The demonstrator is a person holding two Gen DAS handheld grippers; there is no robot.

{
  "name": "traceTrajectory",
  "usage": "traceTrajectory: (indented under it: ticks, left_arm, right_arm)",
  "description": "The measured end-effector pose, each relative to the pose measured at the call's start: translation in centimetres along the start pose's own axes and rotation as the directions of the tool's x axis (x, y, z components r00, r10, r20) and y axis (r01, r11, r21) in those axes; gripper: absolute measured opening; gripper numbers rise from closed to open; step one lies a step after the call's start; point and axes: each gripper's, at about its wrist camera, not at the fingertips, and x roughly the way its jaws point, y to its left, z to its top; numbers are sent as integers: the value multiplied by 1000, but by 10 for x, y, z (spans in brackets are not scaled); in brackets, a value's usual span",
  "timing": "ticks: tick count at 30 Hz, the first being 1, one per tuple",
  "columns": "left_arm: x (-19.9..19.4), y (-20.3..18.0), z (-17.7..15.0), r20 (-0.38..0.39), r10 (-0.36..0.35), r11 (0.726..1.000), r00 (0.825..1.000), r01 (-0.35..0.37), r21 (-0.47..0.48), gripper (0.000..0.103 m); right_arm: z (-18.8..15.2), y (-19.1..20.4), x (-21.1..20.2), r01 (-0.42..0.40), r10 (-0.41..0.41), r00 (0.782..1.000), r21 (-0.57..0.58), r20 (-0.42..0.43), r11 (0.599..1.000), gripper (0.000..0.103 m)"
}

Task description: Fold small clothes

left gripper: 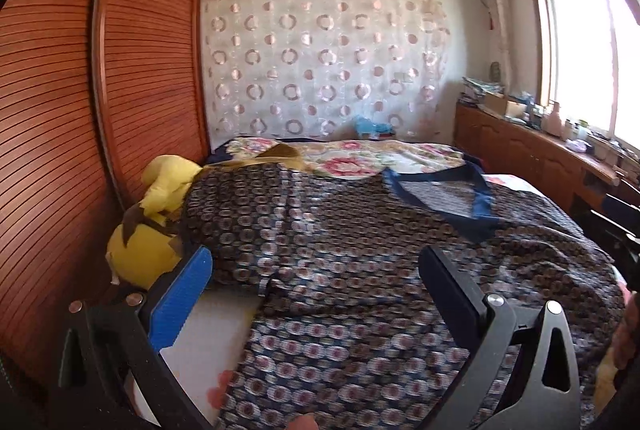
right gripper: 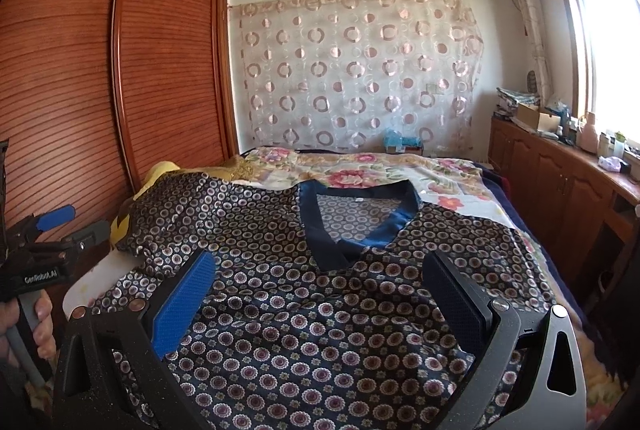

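Observation:
A dark patterned shirt [right gripper: 320, 310] with a plain navy V collar [right gripper: 384, 226] lies spread flat on the bed, collar away from me. It also shows in the left wrist view [left gripper: 340, 270], blurred, with its left sleeve draped toward a yellow plush toy [left gripper: 160, 197]. My left gripper [left gripper: 316, 270] is open and empty above the shirt's left side; it also shows at the left edge of the right wrist view [right gripper: 72, 218]. My right gripper [right gripper: 320, 274] is open and empty above the shirt's chest.
A floral bedspread [right gripper: 360, 173] covers the bed beyond the shirt. A wooden slatted wardrobe [right gripper: 100, 89] stands close on the left. A wooden cabinet [right gripper: 560, 181] with clutter runs along the right under the window. A curtain [right gripper: 352, 69] hangs at the far wall.

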Motion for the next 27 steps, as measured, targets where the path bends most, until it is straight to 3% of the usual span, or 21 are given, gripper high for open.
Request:
traceTrajectory:
  ticks: [15,21,27]
  left_arm:
    - [48,94,-14,-66,133,990,989,-136,-48,103]
    - [70,131,-14,-172,127,987,977,-142,-77,103]
    - [92,147,-16,-209,5,993,978,-30,-117,97]
  right_arm:
    - [23,32,68,-102,93,990,-83,-105,991,103]
    - [29,47,94,-154,135,983,-150,-127,977,103]
    - [33,68,131,-195,156,973,-242,-173,950,100]
